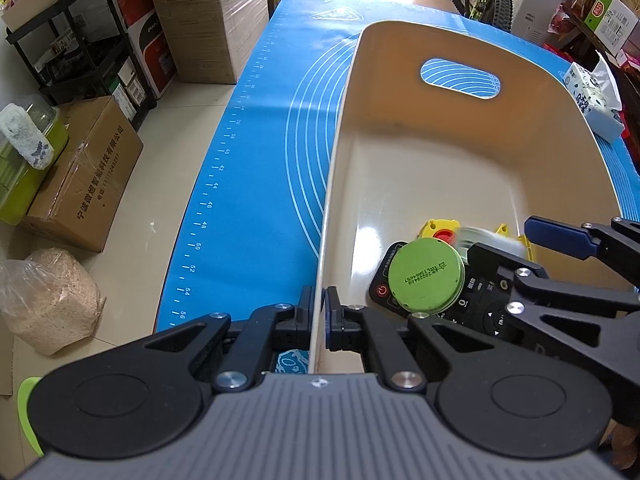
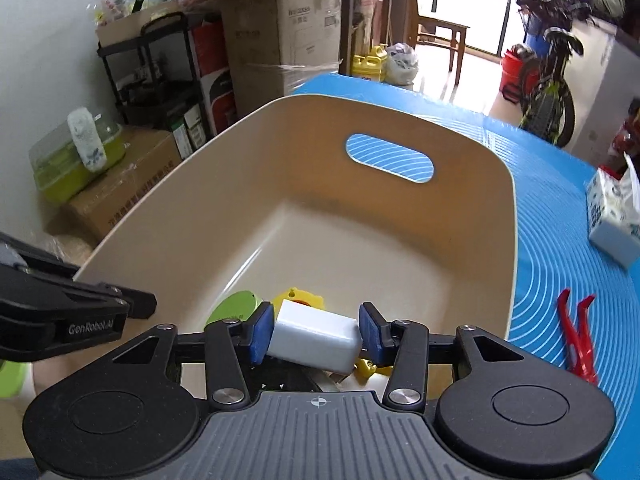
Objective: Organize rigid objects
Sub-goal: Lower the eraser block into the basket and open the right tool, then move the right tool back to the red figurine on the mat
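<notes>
Left wrist view shows the left gripper (image 1: 319,312) pinched tight on the beige tub's (image 1: 400,152) near wall, a green can (image 1: 426,276) lying on a remote (image 1: 476,304) inside, while the right wrist view shows the right gripper (image 2: 316,330) half open, its pads flanking a white block (image 2: 314,340) above the tub floor.

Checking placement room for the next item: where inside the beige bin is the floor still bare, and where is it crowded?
Bare: the bin floor from its middle to the far wall with the handle slot. Crowded: the near end, where the green round tin, black remote, yellow piece and white block between the right gripper jaws cluster.
</notes>
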Demonstrator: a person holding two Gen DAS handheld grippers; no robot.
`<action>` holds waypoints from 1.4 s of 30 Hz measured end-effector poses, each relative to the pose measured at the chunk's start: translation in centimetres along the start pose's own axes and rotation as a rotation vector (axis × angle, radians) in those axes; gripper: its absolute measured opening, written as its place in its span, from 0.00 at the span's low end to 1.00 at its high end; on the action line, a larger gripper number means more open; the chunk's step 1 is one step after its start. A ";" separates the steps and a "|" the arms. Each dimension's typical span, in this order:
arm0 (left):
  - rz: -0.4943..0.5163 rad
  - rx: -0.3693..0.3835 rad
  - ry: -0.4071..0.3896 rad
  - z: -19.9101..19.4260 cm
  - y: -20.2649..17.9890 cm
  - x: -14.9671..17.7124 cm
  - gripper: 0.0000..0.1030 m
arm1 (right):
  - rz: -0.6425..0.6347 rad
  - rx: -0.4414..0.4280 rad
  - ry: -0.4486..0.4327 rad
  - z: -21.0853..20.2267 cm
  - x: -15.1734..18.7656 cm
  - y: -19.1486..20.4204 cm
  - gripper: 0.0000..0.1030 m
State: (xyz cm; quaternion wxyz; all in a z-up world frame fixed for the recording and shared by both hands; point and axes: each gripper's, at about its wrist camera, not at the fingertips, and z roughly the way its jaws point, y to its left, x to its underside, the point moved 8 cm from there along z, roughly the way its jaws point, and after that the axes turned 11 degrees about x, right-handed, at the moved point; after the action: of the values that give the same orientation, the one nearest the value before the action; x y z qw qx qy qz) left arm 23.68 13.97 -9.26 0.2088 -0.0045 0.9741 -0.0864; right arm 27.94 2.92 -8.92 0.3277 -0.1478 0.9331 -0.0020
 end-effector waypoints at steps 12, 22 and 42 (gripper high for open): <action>-0.001 0.000 0.000 0.0 0.0 0.0 0.06 | 0.071 -0.008 -0.094 -3.1 -1.0 -3.2 0.67; -0.002 0.001 0.000 0.0 0.0 0.0 0.06 | 0.158 0.132 -0.122 -4.5 -1.1 -11.0 0.69; -0.002 0.001 0.000 -0.1 0.0 0.0 0.06 | 0.268 0.335 0.065 1.6 5.2 -21.6 0.69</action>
State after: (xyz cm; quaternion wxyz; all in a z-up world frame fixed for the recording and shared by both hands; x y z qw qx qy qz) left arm 23.69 14.02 -9.20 0.2089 -0.0055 0.9740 -0.0871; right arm 31.01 -19.07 -11.22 0.3148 0.0342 0.9411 -0.1183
